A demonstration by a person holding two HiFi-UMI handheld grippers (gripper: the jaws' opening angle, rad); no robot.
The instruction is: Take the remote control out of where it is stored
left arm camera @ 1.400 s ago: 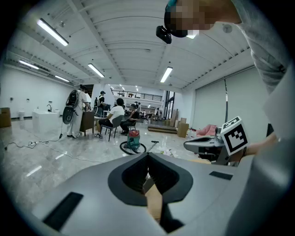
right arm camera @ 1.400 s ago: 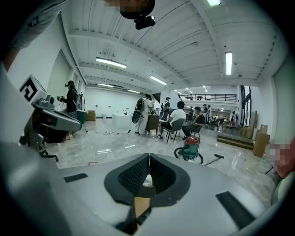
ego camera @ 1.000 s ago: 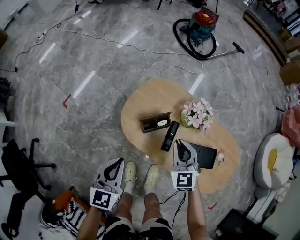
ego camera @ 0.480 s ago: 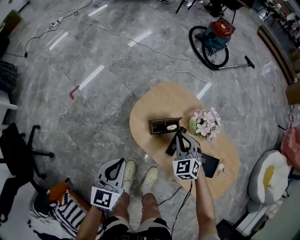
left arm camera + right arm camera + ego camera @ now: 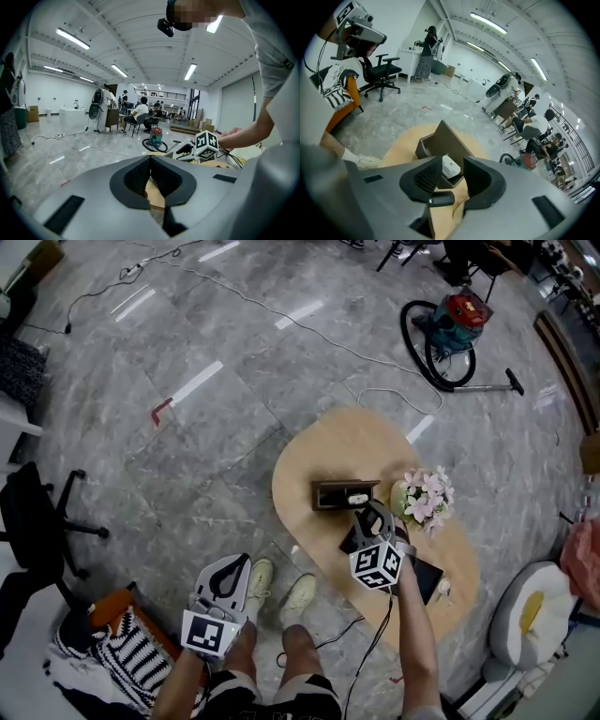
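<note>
A small brown open box (image 5: 330,495) stands on the oval wooden table (image 5: 319,460), with a white object (image 5: 357,499) lying inside it. Just in front of the box a long black remote (image 5: 348,542) lies flat on the tabletop. My right gripper (image 5: 371,515) hovers over the remote's far end, pointing at the box. Its jaws are opening and nothing is pressed between them. In the right gripper view the box (image 5: 436,140) and the white object (image 5: 451,166) show beyond the right gripper (image 5: 451,169), and a rounded black end (image 5: 440,199) sits low between the fingers. My left gripper (image 5: 232,566) hangs shut off the table, above the person's shoes.
A vase of pink flowers (image 5: 427,498) stands right of the box. A flat black tablet (image 5: 427,579) lies near the table's front right. A red and green vacuum cleaner (image 5: 450,324) with its hose is on the floor beyond. A black office chair (image 5: 37,531) stands at the left.
My right gripper has moved forward over the table, past the tablet and onto the black remote towards the box, and its jaws have parted. The left gripper has stayed put.
</note>
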